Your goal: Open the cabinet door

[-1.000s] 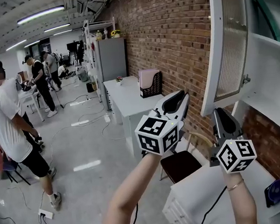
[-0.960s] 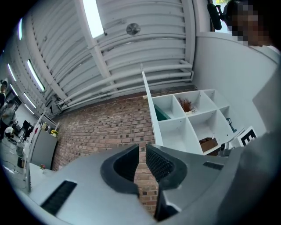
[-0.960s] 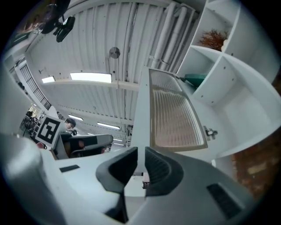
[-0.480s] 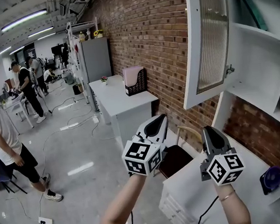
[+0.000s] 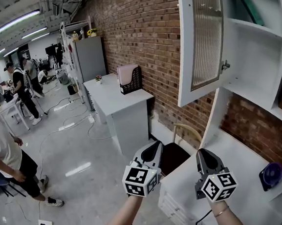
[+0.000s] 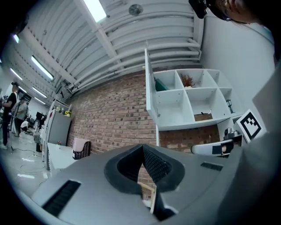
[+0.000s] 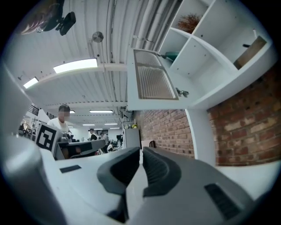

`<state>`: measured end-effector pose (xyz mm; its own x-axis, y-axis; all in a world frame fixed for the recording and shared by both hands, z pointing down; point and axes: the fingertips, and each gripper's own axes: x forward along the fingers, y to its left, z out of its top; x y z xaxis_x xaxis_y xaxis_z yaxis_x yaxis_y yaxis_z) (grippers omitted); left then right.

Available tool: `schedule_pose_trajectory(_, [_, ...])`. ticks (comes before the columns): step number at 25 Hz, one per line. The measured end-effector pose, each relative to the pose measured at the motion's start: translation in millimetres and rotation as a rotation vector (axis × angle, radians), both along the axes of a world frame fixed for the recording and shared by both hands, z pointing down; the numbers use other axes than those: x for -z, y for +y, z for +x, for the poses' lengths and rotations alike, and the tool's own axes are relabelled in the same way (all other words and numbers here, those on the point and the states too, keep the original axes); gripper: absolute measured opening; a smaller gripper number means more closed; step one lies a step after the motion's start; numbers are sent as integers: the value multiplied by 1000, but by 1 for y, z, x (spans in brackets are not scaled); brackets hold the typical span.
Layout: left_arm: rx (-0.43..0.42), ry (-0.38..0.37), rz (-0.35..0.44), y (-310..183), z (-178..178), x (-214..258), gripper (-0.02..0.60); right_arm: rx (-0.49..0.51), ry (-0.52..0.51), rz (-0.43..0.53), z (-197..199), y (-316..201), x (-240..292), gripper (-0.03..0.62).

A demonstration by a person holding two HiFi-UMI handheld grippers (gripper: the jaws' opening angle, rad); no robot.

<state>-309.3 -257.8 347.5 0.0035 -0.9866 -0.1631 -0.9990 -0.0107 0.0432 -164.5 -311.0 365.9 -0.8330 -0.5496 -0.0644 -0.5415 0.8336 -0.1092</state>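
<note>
The white wall cabinet (image 5: 253, 50) has its ribbed-glass door (image 5: 203, 40) swung open to the left, a small knob (image 5: 224, 66) on its inner edge. The door (image 6: 148, 88) also shows edge-on in the left gripper view and from below, as the door (image 7: 151, 83), in the right gripper view. Both grippers hang well below it, touching nothing. My left gripper (image 5: 156, 145) (image 6: 142, 149) is shut and empty. My right gripper (image 5: 202, 153) (image 7: 141, 151) is closing, a thin slit left between its pads, nothing in it.
A white desk (image 5: 225, 175) with a purple object (image 5: 272, 174) stands under the cabinet, a wooden chair (image 5: 181, 150) beside it. Further along the brick wall is another white desk (image 5: 125, 98) with a black file holder (image 5: 129, 78). People (image 5: 6, 146) stand at left; cables lie on the floor.
Both grippers have sunk from door height to well below the cabinet, and their jaws have drawn together. The door stays open as before.
</note>
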Motion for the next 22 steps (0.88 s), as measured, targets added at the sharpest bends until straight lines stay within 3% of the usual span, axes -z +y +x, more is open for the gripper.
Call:
schedule_pose_trajectory(16, [-14, 81, -154, 44, 33, -90, 3, -36, 57, -131, 31, 41, -69, -7])
schedule_pose_trajectory(22, [-1, 89, -167, 57, 35, -98, 3, -42, 66, -172, 36, 52, -83, -6])
